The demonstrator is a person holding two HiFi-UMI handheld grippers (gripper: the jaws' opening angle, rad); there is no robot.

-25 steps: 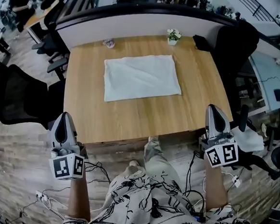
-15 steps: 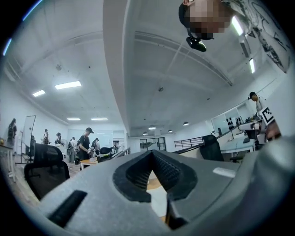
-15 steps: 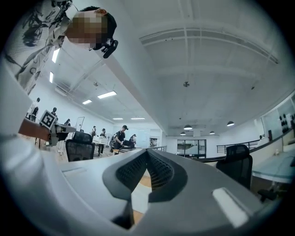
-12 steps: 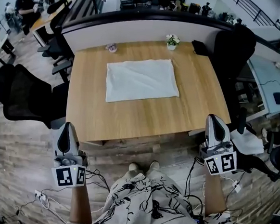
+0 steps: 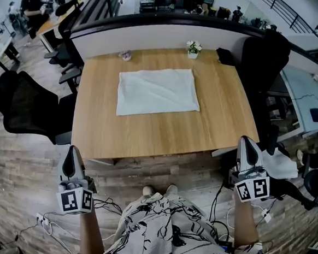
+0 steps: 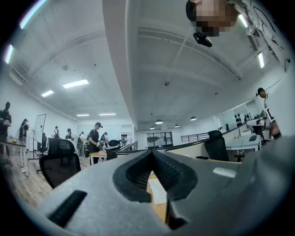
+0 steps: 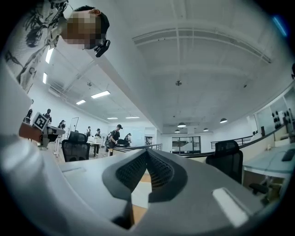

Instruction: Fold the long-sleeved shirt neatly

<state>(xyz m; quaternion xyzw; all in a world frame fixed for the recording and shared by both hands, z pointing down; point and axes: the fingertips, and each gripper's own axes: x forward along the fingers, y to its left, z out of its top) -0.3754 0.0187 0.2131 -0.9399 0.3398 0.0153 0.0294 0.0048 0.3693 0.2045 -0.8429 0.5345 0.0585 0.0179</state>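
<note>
The white shirt [image 5: 158, 91] lies folded into a flat rectangle on the far half of the wooden table [image 5: 164, 127]. Both grippers are off the table, on the person's side of its near edge. My left gripper [image 5: 72, 155] hangs shut and empty over the floor near the front left corner. My right gripper [image 5: 247, 147] is shut and empty too, just past the front right corner. In the left gripper view the jaws meet at the tip [image 6: 151, 152], and a sliver of white shirt [image 6: 156, 190] and table shows beneath them. The right gripper view shows the same closed tip [image 7: 146, 151].
A small flower pot [image 5: 193, 48], a dark object [image 5: 226, 56] and a small pinkish item [image 5: 124, 54] sit along the table's far edge. Black office chairs [image 5: 23, 106] stand left and another [image 5: 265, 55] at the right. Cables [image 5: 106, 207] trail on the wooden floor.
Both grippers have drawn back from the table's near edge toward the person, staying shut. The shirt has not moved.
</note>
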